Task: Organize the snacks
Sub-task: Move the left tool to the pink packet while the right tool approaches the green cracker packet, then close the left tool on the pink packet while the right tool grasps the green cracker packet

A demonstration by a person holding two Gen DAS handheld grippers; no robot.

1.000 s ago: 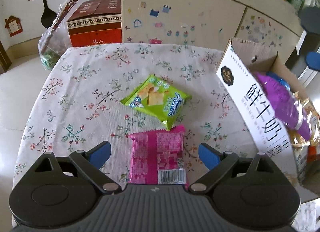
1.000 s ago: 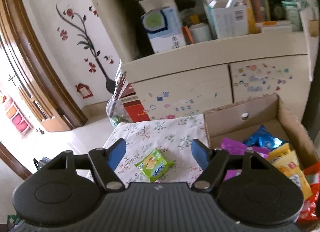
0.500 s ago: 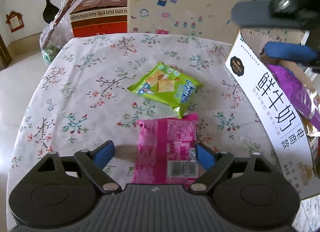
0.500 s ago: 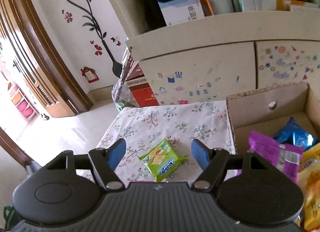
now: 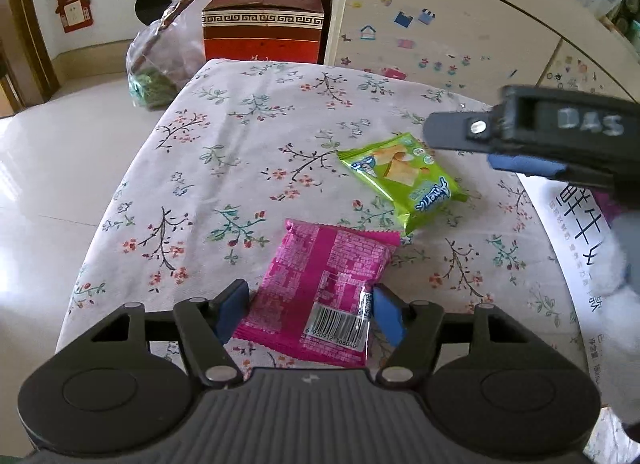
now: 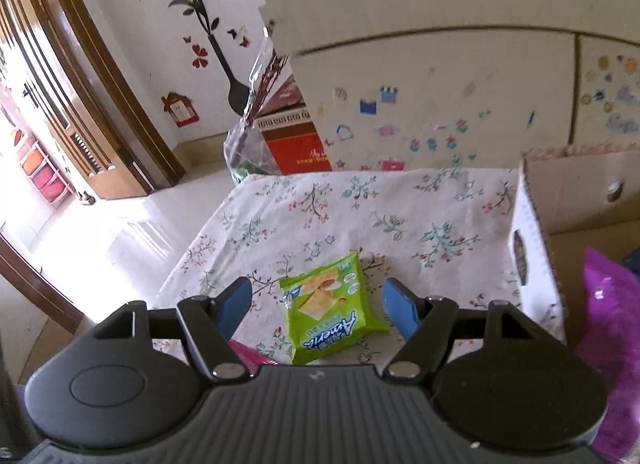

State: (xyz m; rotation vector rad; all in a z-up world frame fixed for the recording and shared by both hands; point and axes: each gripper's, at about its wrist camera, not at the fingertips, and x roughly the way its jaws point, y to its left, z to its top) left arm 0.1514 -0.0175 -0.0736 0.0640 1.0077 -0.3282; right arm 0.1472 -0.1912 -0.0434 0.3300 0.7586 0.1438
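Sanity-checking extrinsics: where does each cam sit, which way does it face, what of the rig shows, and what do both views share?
Left wrist: on the left gripper, looking steeply down along its fingers at the floral table; jaws closing around the pink packet. The right gripper crosses the upper right.
Right wrist: on the right gripper, tilted down toward the cabinet; open jaws frame the green packet, cardboard box at right.
Shared: green packet, table, cabinet, red box.

The right hand-held gripper (image 6: 316, 308) hovers with its blue fingers (image 6: 234, 304) spread, the green snack packet (image 6: 330, 310) lying between them on the floral surface (image 6: 360, 207). To its right stands a cardboard box (image 6: 536, 248) holding a purple packet (image 6: 612, 304).
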